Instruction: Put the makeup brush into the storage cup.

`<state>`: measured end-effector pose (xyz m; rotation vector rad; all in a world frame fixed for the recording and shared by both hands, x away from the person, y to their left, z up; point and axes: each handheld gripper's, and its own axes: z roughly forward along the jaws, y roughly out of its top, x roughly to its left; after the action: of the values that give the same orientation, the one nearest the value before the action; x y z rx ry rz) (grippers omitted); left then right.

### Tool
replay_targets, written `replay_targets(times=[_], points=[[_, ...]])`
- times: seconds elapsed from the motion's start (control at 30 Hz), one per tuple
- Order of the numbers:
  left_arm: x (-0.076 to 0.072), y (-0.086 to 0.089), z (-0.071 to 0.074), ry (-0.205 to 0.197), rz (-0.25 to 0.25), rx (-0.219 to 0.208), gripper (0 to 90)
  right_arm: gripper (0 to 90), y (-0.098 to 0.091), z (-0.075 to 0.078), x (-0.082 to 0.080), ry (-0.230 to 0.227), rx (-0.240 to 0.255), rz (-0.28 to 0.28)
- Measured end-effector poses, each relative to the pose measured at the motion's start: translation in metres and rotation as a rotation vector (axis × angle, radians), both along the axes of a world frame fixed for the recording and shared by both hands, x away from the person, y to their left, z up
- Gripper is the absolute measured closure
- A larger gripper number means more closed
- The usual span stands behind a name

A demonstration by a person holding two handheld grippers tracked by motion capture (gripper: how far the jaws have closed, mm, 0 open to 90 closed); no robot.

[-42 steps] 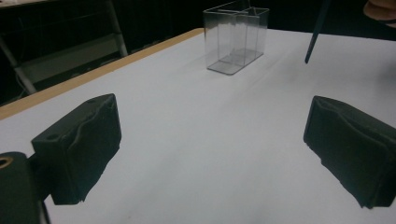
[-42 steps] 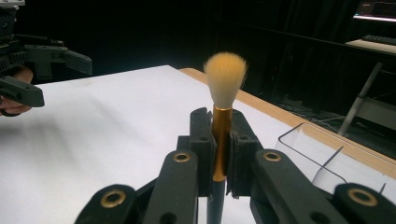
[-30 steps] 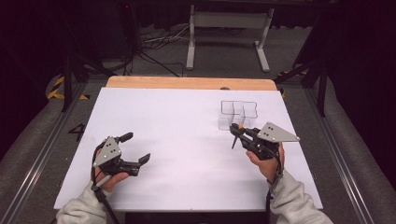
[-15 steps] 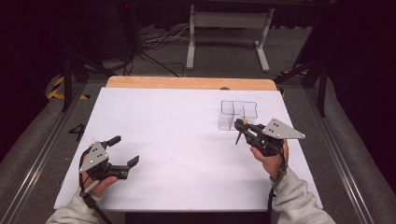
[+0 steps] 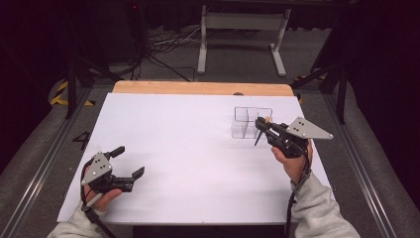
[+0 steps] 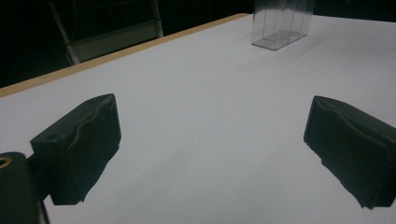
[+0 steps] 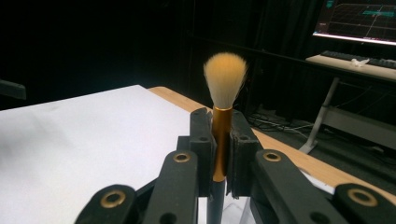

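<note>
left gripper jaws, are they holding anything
No, the left gripper has its jaws wide apart with bare white table between them.

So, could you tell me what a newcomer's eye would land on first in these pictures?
Probably the brush, with its pale bristles and gold ferrule, clamped upright in the right gripper at the table's right side. Just beside it stands a clear plastic organiser on the white table. The left gripper hangs open at the near left.
</note>
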<state>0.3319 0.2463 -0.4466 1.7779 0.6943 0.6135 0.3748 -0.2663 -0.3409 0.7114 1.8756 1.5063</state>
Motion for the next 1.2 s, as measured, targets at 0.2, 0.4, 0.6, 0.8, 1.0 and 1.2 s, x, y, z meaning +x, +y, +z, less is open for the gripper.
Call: replay_targets(times=[0.2,0.4,0.6,0.8,1.0,1.2], points=[[0.0,0.0,0.0,0.0,0.001,-0.009,4.8,84.1,-0.002,0.01,0.005,-0.013,-0.001,-0.013],[0.0,0.001,0.0,-0.002,0.003,-0.011,4.7,84.1,-0.003,0.022,0.013,-0.027,0.002,-0.028],[0.0,0.0,0.0,0.0,0.001,-0.01,4.6,84.1,-0.004,0.028,0.02,-0.027,0.006,-0.043],[0.0,0.0,0.0,-0.003,0.001,-0.009,4.5,84.1,-0.002,0.036,0.03,-0.035,0.0,-0.061],[0.0,-0.002,0.0,-0.011,-0.001,-0.009,4.5,84.0,0.001,0.041,0.041,-0.036,0.003,-0.082],[0.0,-0.002,0.0,-0.012,-0.001,-0.01,4.5,84.1,0.002,0.045,0.052,-0.03,0.007,-0.096]])
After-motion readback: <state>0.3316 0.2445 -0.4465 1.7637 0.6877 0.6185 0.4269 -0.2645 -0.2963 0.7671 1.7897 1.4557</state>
